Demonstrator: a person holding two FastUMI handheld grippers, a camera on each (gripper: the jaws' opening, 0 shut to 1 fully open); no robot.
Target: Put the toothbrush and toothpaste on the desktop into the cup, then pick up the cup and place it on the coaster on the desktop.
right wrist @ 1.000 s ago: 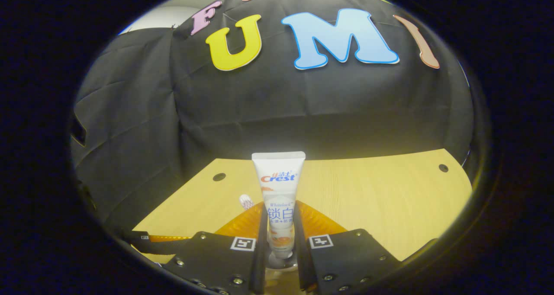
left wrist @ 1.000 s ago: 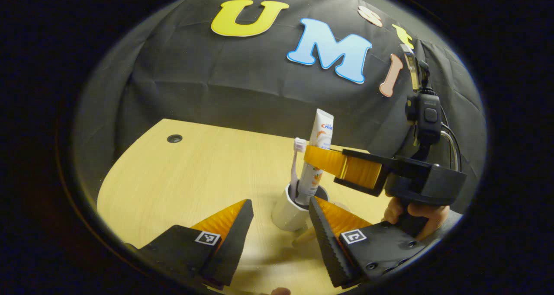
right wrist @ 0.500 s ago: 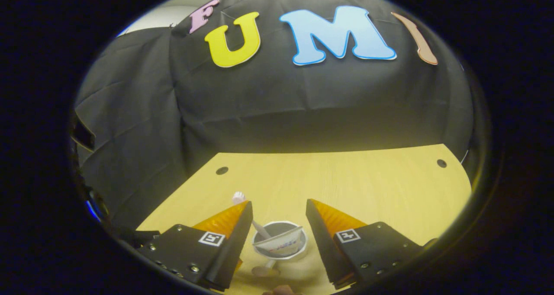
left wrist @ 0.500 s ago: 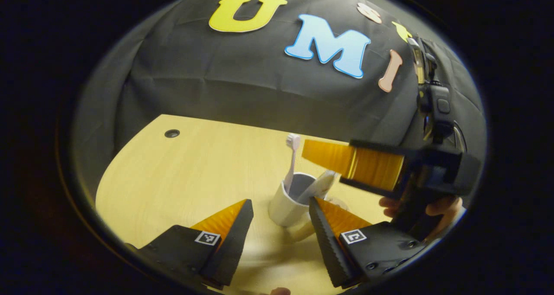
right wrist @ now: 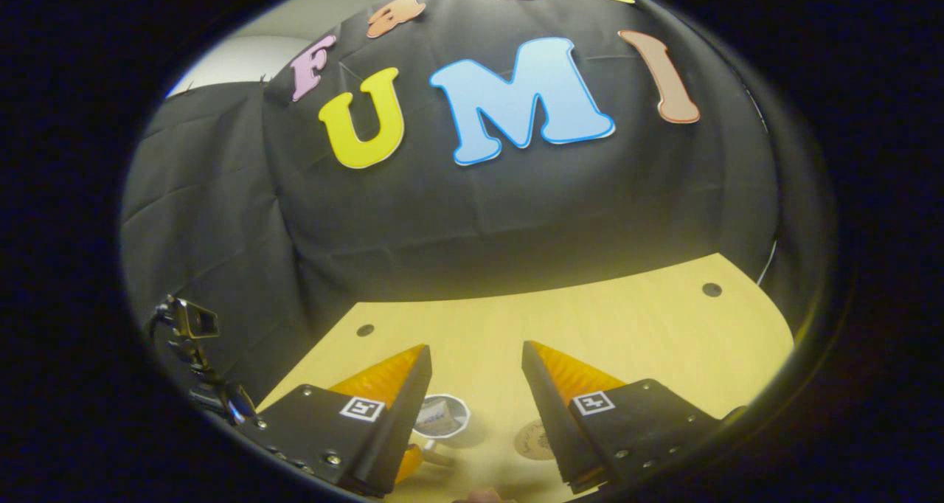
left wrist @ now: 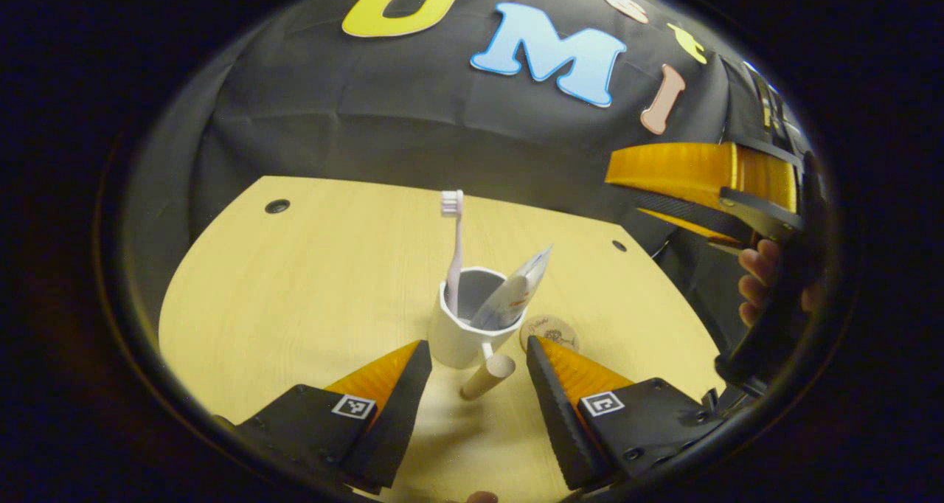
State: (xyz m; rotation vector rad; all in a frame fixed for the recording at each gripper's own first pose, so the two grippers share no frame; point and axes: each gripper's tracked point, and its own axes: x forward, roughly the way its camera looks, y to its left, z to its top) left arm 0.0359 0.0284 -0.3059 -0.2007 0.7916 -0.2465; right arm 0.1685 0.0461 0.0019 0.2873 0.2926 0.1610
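Pale wooden desktop [left wrist: 310, 282] ahead of me. My left gripper [left wrist: 472, 385] is spread wide, the cup [left wrist: 461, 333] just ahead holding toothbrush [left wrist: 453, 245] and toothpaste [left wrist: 512, 296], print unreadable. Coaster [left wrist: 549, 332] rightward; right gripper [right wrist: 472, 385] is also spread.

Left claw [left wrist: 472, 355] — black bodies, each carrying a small square black-and-white marker, round screws near the edges. Right claw [right wrist: 472, 359] — same black housings, same square markers, a row of screws along each body.
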